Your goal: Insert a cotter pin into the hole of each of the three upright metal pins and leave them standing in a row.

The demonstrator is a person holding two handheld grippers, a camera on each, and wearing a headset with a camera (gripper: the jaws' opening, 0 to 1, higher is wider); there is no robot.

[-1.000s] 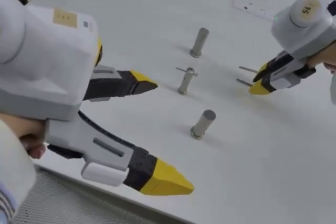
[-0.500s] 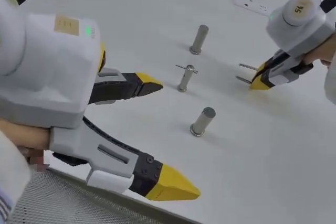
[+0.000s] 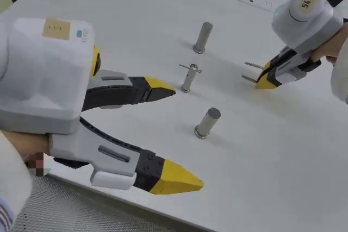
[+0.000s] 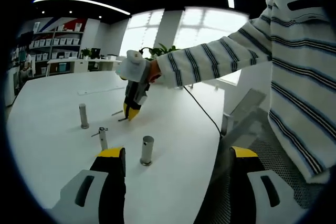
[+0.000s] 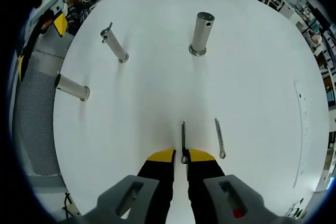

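Note:
Three metal pins stand on the white table: the far pin, the middle pin with a cotter pin through its top, and the near pin. My left gripper hovers open to their left, with nothing between its jaws. Its own view has the pins ahead of my left gripper. My right gripper rests low on the table, shut on the head of a cotter pin. A second cotter pin lies loose beside it. The far pin shows its cross hole.
A thin white strip lies at the back right of the table. The table's near edge runs under my left gripper, with a grey mesh surface below it. A person's striped sleeve reaches over the right side.
The left gripper has edged forward toward the pins, still open. The right gripper stays at the two cotter pins; the rest of the shift is the camera's.

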